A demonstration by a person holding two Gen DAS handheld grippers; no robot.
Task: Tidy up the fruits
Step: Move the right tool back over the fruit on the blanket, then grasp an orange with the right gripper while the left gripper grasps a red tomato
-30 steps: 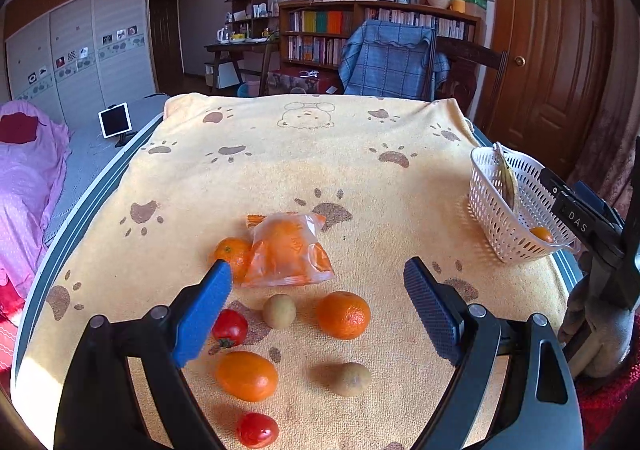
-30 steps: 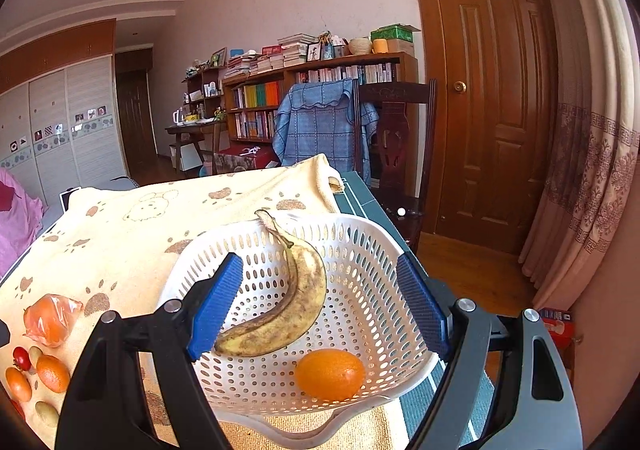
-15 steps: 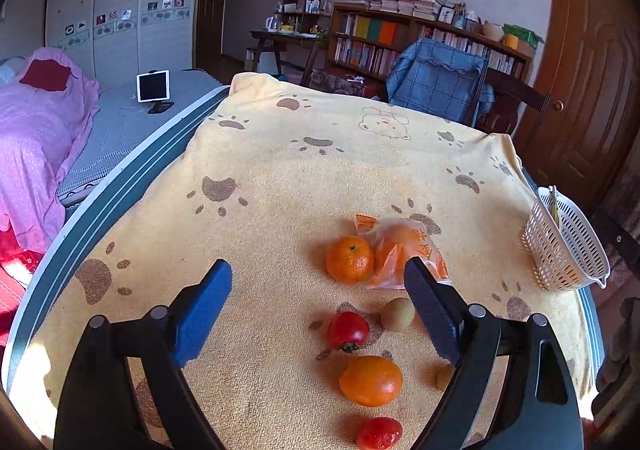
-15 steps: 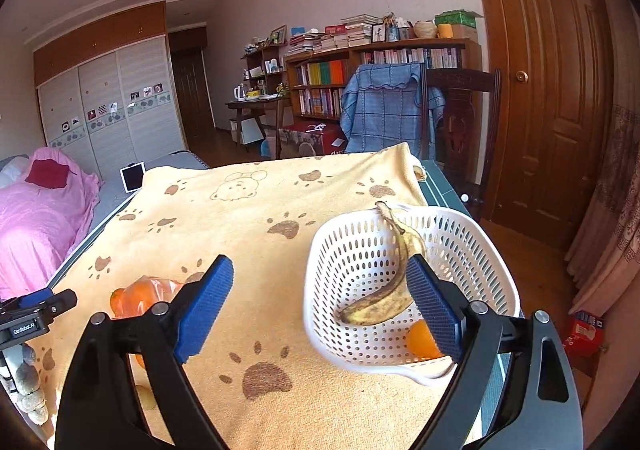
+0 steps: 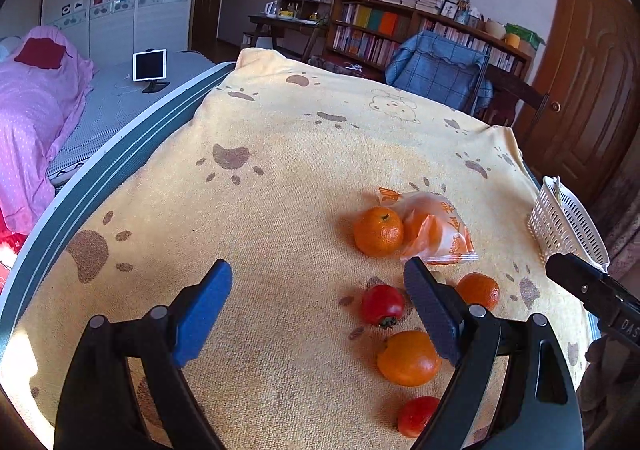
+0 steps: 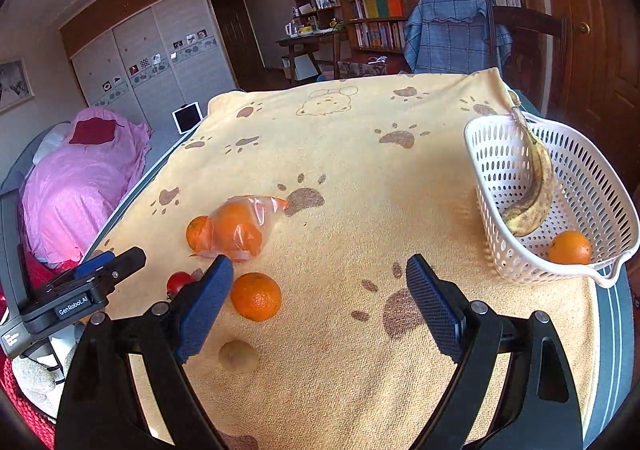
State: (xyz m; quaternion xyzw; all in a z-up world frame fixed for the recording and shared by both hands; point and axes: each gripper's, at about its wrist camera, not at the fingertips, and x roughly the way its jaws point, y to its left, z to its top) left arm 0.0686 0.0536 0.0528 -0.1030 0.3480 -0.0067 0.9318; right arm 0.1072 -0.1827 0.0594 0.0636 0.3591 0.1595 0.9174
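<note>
- Left wrist view: the left gripper [image 5: 318,308] hangs over the yellow paw-print towel [image 5: 280,177] with its jaws spread wide and only bare cloth between them.
- All the fruit sits to the right of that gap: a mandarin [image 5: 378,231] in the right centre touches a clear bag of oranges [image 5: 438,228] bearing orange printed characters I cannot read.
- Lower right, a red tomato [image 5: 383,305] lies just left of the right finger; a large orange [image 5: 408,358] and a second tomato [image 5: 416,415] lie below it, partly behind that finger, and a small orange [image 5: 480,290] shows just past it.
- Right wrist view: the right gripper [image 6: 320,306] is likewise spread, gripping nothing; a loose orange [image 6: 256,296] lies just inside its left finger, and a brownish round fruit [image 6: 239,357] below it.
- At the right edge the white basket [image 6: 592,177] stands well apart from the jaws, holding a spotted banana [image 6: 534,193] and an orange fruit [image 6: 570,248].
- The banana leans on the basket wall, long axis running from upper left, stem over the rim, down to the lower right.
- At lower left, the other gripper's body reads "GenRobot.AI".
</note>
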